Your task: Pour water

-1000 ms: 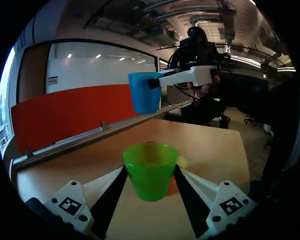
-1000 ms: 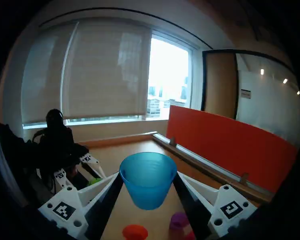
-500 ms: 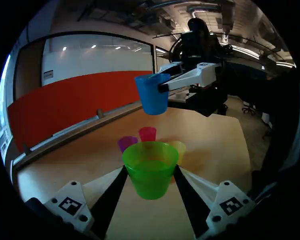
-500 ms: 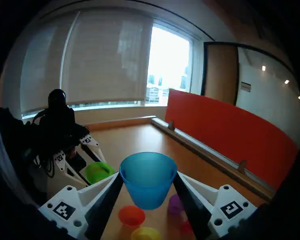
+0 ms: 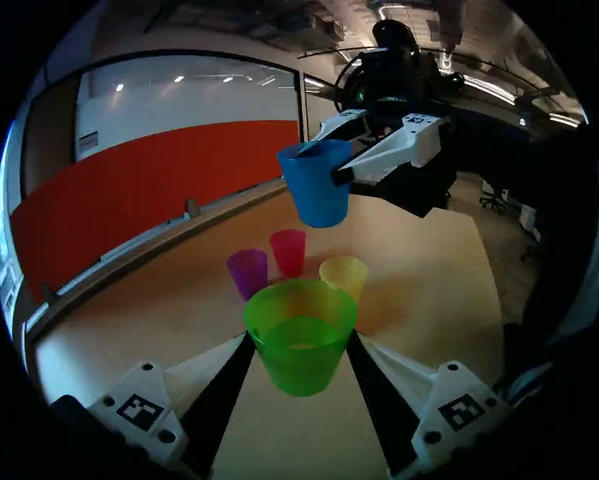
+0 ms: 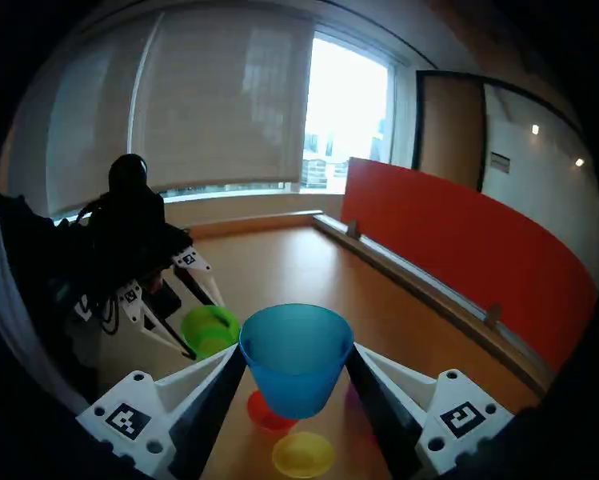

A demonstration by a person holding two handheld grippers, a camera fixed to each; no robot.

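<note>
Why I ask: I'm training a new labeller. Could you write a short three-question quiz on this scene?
1. True or false: the left gripper is shut on the translucent green plastic cup.
2. The right gripper holds which plastic cup? A yellow, B blue, C purple.
3. How many small cups stand on the wooden table in the left gripper view?
Key: 1 true; 2 B, the blue plastic cup; 3 three.

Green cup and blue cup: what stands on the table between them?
In the left gripper view, three small cups stand there: a purple cup, a red cup and a yellow cup.
</note>
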